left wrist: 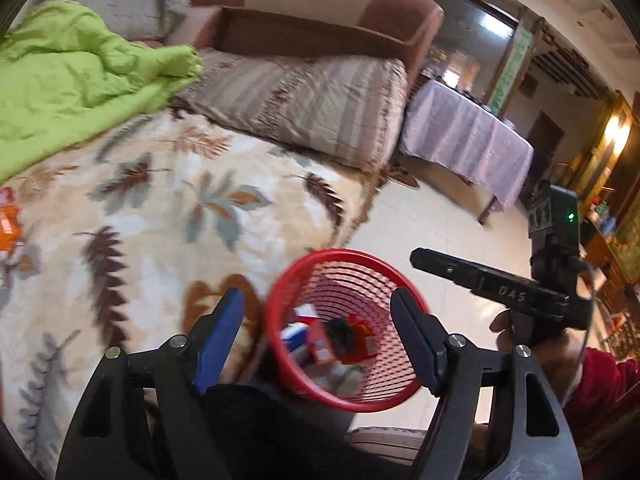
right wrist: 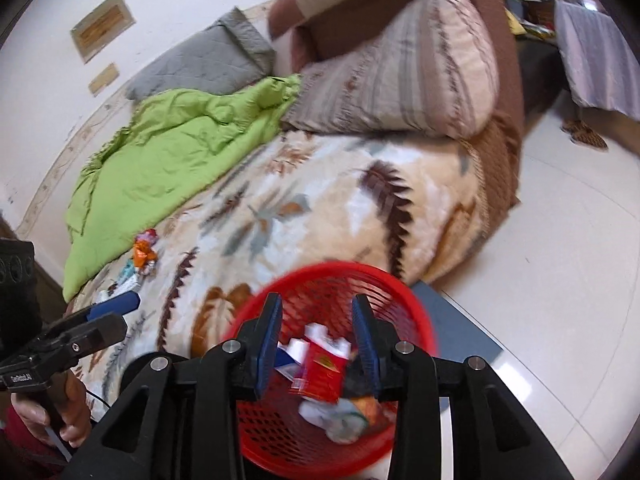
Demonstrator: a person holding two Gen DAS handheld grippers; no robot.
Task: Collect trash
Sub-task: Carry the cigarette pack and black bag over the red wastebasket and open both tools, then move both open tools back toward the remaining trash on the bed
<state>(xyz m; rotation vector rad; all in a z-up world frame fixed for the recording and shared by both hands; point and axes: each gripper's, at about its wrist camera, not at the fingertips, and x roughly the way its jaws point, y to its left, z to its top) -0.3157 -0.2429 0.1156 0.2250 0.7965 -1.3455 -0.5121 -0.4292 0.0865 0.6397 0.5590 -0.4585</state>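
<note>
A red mesh basket [left wrist: 362,276] stands on the floor by the bed and holds several wrappers and cartons. My left gripper [left wrist: 316,336] hovers over it, jaws wide apart, with nothing between the blue pads. My right gripper [right wrist: 317,344] is also above the basket [right wrist: 420,312], with its jaws apart. A red packet [right wrist: 324,372] lies blurred below the gap, touching neither pad. More trash lies on the leaf-patterned bedspread: orange wrappers [right wrist: 145,254] and small packets [right wrist: 128,276]. An orange wrapper [left wrist: 8,224] shows at the left edge.
A green blanket [right wrist: 168,160], a grey cushion [right wrist: 208,56] and a striped pillow [left wrist: 312,108] lie on the bed. A table with a lilac cloth [left wrist: 464,144] stands across the white floor. A slipper [right wrist: 584,136] lies near it. A dark blue mat [right wrist: 460,320] lies under the basket.
</note>
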